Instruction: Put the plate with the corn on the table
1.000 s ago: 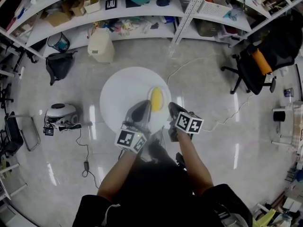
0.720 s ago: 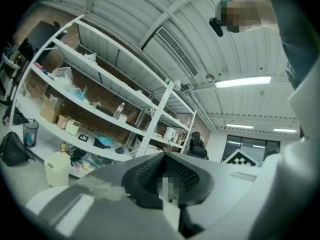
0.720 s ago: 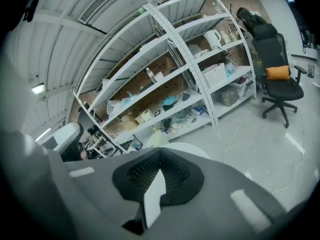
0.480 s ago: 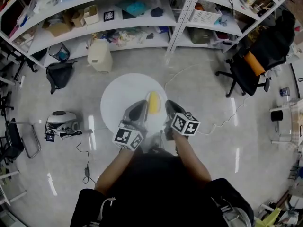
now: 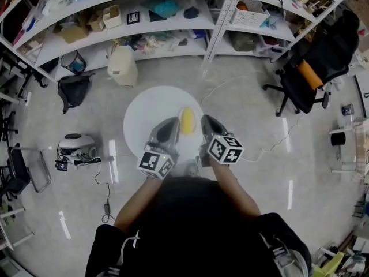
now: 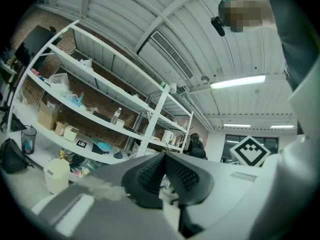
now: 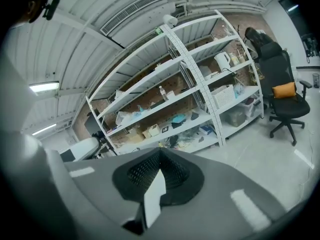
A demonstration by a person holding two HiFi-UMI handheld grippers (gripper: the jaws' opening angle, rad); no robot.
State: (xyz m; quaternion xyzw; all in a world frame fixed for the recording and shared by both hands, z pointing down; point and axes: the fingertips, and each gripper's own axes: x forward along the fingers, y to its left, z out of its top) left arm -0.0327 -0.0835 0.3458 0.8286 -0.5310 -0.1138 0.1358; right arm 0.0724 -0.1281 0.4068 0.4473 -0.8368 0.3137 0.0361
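Observation:
A round white plate (image 5: 151, 107) with a yellow corn cob (image 5: 187, 120) on its right half hangs above the grey floor in the head view. My left gripper (image 5: 168, 128) is shut on the plate's near rim, just left of the corn. My right gripper (image 5: 206, 124) is shut on the rim to the corn's right. In the right gripper view a thin white sliver of the plate's edge (image 7: 152, 199) sits between the closed jaws of the right gripper (image 7: 160, 154). The left gripper (image 6: 164, 156) also has its jaws closed, with a pale strip of the plate rim (image 6: 170, 216) between them.
White shelving (image 5: 173, 30) full of boxes and clutter runs along the far side. A white canister (image 5: 123, 67), a black bag (image 5: 74, 91) and a small white machine (image 5: 74, 146) stand on the floor at left. A black office chair (image 5: 314, 74) is at right.
Both grippers have risen with the plate and corn, which now sit a little higher in the head view. The grips have not changed.

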